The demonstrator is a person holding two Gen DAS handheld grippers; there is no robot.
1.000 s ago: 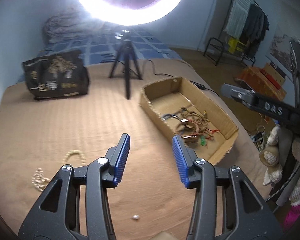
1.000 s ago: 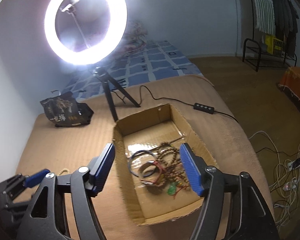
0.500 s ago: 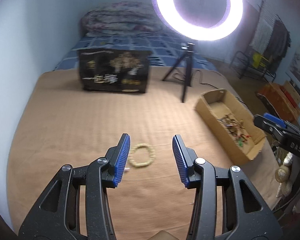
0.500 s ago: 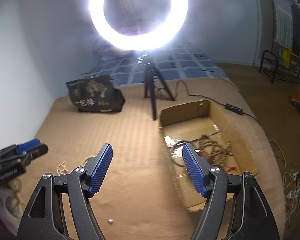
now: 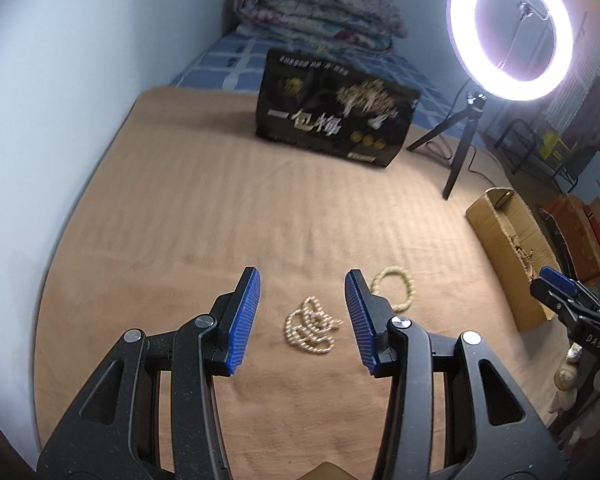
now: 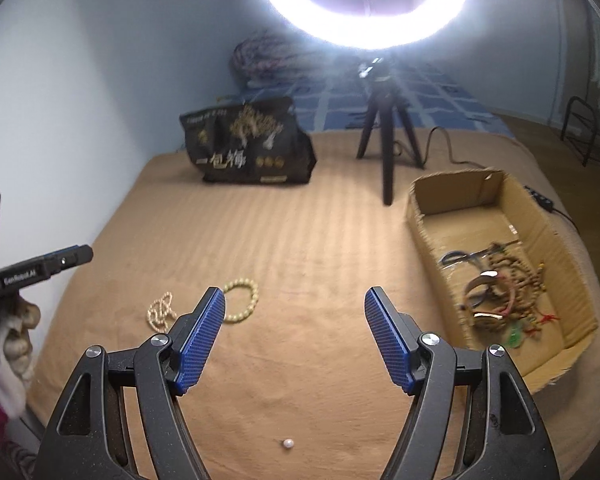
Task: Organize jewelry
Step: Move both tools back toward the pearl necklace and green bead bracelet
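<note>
A tangled pearl necklace (image 5: 312,327) lies on the tan blanket, framed between the blue pads of my left gripper (image 5: 303,316), which is open and holds nothing. A round pale bead bracelet (image 5: 394,287) rests just right of it. In the right wrist view the same necklace (image 6: 160,311) and bracelet (image 6: 241,299) lie left of my right gripper (image 6: 295,332), open and empty above bare blanket. A single loose pearl (image 6: 287,443) sits near the front. The cardboard box (image 6: 422,216) at the right holds several bracelets and bead strings (image 6: 496,292).
A black printed bag (image 5: 334,114) stands at the back. A ring light on a tripod (image 6: 386,136) stands behind the box, its cable trailing right. Folded bedding (image 5: 316,12) lies against the far wall. The wall bounds the bed's left side.
Both grippers swung left, away from the box. The left one now frames the pearl necklace; the box has slid to the right edge of both views.
</note>
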